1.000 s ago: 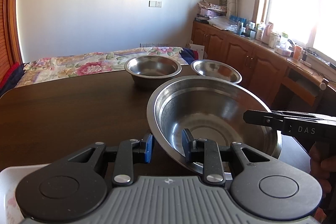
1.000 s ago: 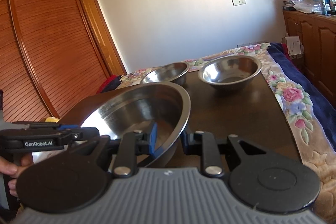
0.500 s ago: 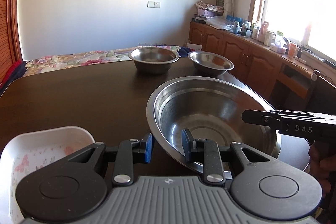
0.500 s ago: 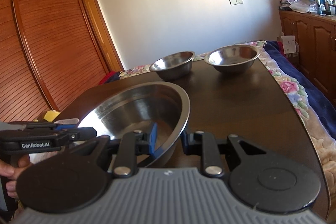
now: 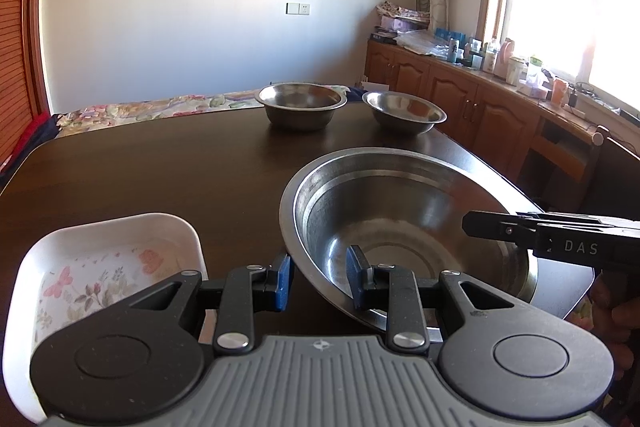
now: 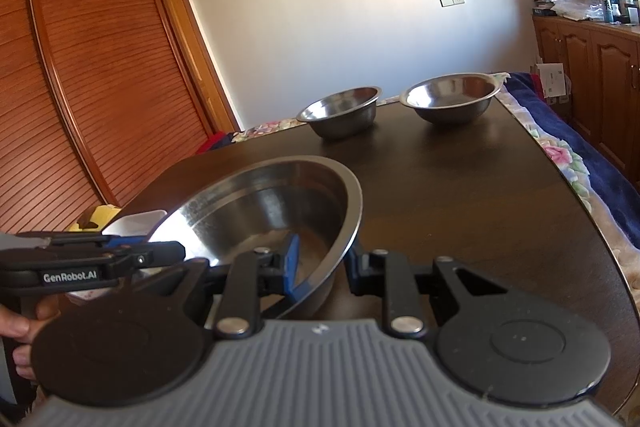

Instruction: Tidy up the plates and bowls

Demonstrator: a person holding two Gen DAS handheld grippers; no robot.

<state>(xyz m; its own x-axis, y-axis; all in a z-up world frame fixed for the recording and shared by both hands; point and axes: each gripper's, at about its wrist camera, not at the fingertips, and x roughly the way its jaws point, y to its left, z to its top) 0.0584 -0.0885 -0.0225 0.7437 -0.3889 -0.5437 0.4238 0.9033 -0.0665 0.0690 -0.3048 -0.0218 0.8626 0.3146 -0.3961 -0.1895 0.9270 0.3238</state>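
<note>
A large steel bowl (image 5: 400,211) (image 6: 260,203) hangs tilted just above the dark table (image 5: 160,167), held at opposite rims. My left gripper (image 5: 318,277) is shut on its near rim, one finger inside the bowl and one outside. My right gripper (image 6: 322,267) is shut on the other rim in the same way. Two smaller steel bowls (image 5: 301,105) (image 5: 404,111) stand side by side and apart at the table's far end. A white floral dish (image 5: 100,267) lies on the table just left of the left gripper.
Wooden cabinets (image 5: 480,95) topped with bottles run along the right wall under a window. A bed with a floral cover (image 5: 140,107) lies beyond the table. Slatted wardrobe doors (image 6: 80,67) stand at the left. A person's hand (image 6: 20,327) holds the left tool.
Both grippers have drawn back toward the near end of the table with the large bowl held between them. The two small bowls now sit farther off, and the white dish has come into view.
</note>
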